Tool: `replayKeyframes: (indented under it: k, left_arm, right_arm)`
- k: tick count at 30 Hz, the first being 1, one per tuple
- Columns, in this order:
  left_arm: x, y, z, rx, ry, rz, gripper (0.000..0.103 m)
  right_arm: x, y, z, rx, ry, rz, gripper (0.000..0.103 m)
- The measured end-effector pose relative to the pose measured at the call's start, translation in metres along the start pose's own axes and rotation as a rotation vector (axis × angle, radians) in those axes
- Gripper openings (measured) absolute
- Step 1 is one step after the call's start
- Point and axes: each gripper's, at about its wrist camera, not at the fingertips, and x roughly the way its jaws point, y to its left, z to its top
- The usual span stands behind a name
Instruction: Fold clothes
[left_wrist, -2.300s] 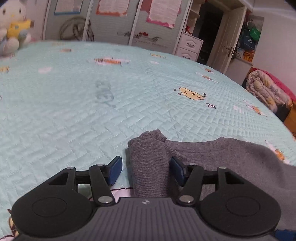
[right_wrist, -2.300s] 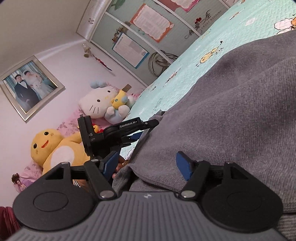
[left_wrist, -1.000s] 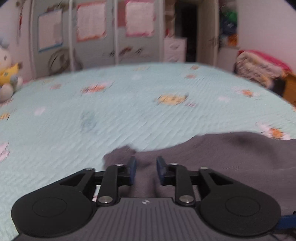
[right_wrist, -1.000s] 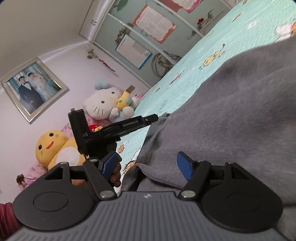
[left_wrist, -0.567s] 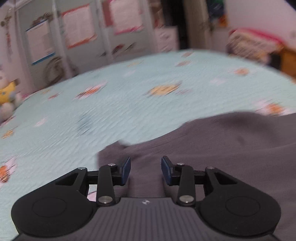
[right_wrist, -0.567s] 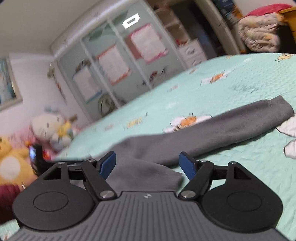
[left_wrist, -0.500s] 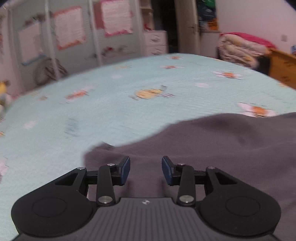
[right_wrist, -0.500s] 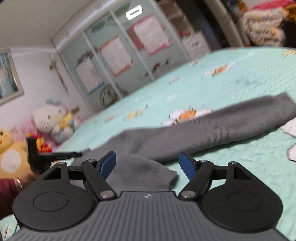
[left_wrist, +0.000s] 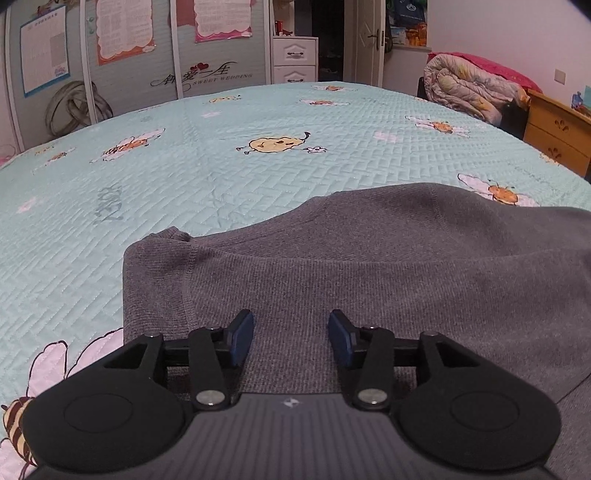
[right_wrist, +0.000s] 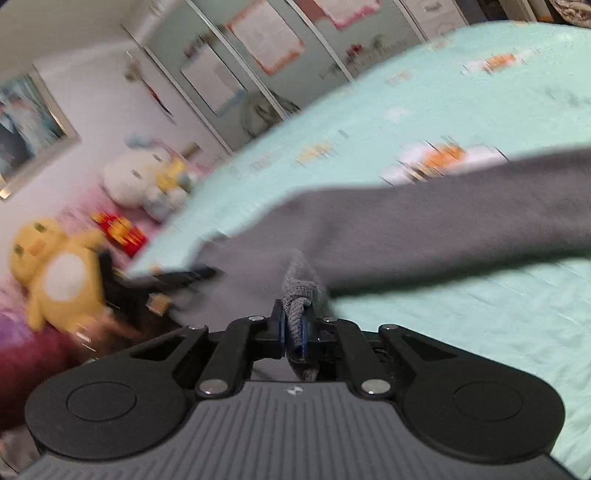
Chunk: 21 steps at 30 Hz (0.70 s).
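Right claw (right_wrist: 293, 332) clamped on a fold of the grey knit sweater (left_wrist: 369, 266), left claw (left_wrist: 291, 336) apart above it: mid-fold, likely needing the gripped fabric carried across.

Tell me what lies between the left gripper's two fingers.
In the left wrist view, only the flat grey sweater lies under the open left gripper; the fingers pinch nothing.

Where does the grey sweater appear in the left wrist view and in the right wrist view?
Left wrist view: the grey sweater fills the lower middle and right, lying flat under the open left gripper.
Right wrist view: it runs from the lower centre to the right edge, blurred, with a fold pinched in the shut right gripper.
Shared landmark: the light green quilted bedspread with cartoon prints, and the wardrobe doors with posters behind it.
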Motion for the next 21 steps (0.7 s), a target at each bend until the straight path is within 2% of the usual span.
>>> replayKeyframes:
  k: [3,7,11,13,18,21]
  left_arm:
    - [-0.011,0.010,0.005,-0.105,0.011,-0.029,0.049]
    - [-0.060,0.030,-0.008,-0.280,-0.068,-0.080,0.049]
    - [-0.117,0.056,-0.042,-0.477,-0.110,-0.142,0.049]
    - [-0.144,0.065,-0.065,-0.541,-0.120,-0.159,0.049]
    - [-0.188,0.073,-0.127,-0.658,-0.071,-0.172,0.052]
    - [-0.201,0.072,-0.155,-0.702,-0.033,-0.177,0.053]
  right_arm:
    - [-0.005,0.054,0.015,-0.074,-0.017,0.067,0.006]
    - [-0.011,0.125,0.034,-0.176,-0.036,0.154,0.006]
    - [0.013,0.200,0.025,-0.350,0.052,0.209,0.006]
    - [0.024,0.236,0.019,-0.435,0.098,0.235,0.006]
    - [0.075,0.280,-0.043,-0.680,0.286,0.151,0.006]
    - [0.101,0.297,-0.090,-0.877,0.400,0.064,0.006]
